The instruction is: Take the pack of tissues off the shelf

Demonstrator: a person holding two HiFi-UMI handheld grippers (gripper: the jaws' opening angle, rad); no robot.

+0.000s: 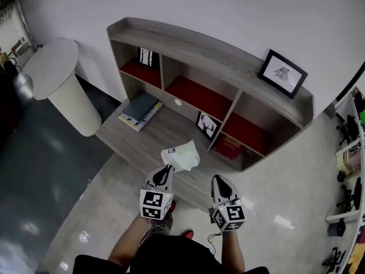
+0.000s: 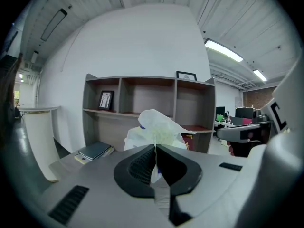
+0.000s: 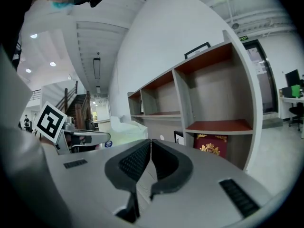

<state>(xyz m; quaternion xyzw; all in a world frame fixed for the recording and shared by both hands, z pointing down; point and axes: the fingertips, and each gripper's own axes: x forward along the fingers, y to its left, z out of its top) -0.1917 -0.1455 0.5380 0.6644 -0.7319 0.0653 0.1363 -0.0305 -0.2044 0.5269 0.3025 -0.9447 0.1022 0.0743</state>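
In the head view the left tool (image 1: 166, 171) is clenched on one edge of the soft white plastic pack of tissues (image 1: 182, 156), which hangs over the low front ledge of the grey wooden shelf unit (image 1: 228, 55), outside its red-floored compartments. The left gripper view shows only a thin fold of wrapper pinched between the jaws, so the carry should be slow and level. In the right gripper view the right tool (image 3: 150, 141) is clenched on nothing, free to support the pack from beneath.
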